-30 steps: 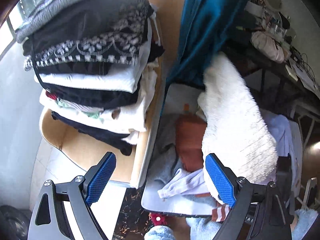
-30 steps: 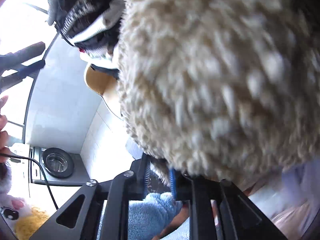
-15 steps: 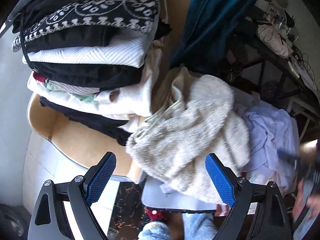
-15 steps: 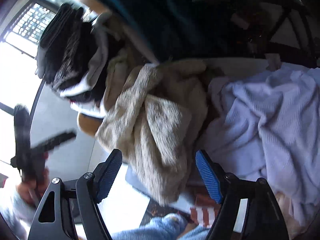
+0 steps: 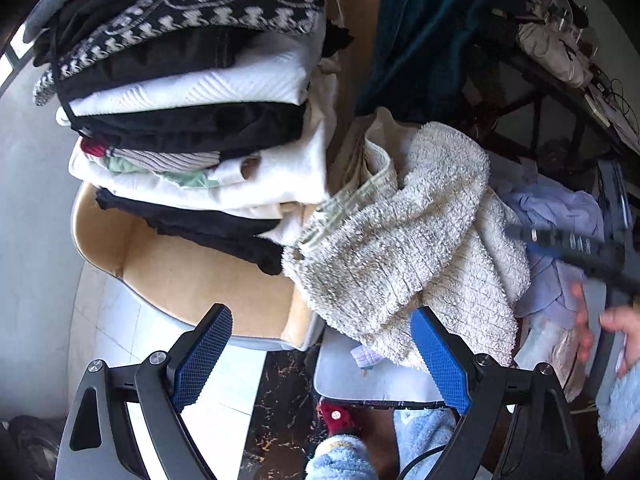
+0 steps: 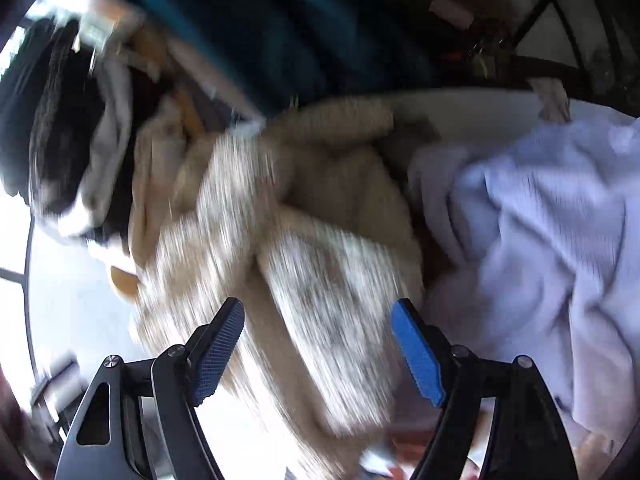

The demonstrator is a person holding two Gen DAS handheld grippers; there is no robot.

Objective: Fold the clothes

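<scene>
A cream fleecy garment (image 5: 404,240) lies crumpled between a tall stack of folded clothes (image 5: 200,92) and a heap of pale lilac clothes (image 5: 560,216). It also fills the middle of the blurred right wrist view, cream garment (image 6: 280,248), with the lilac heap (image 6: 540,240) to its right. My left gripper (image 5: 320,348) hovers above the garment's near edge, open with nothing between its blue pads. My right gripper (image 6: 318,344) is open above the garment and holds nothing. From the left wrist view it shows as a dark blur (image 5: 580,248) at the right, with a hand (image 5: 616,320) below it.
The folded stack rests on a tan wooden chair seat (image 5: 180,276). A teal cloth (image 5: 420,28) hangs behind. A dark cluttered table (image 5: 560,52) stands at the back right. Below are white floor tiles (image 5: 120,320) and the person's light-blue fleecy sleeves or legs (image 5: 340,460).
My right gripper let go of the cream garment, which dropped from hanging into a crumpled heap beside the stack; that gripper then swung right. My left gripper sank closer to the clothes.
</scene>
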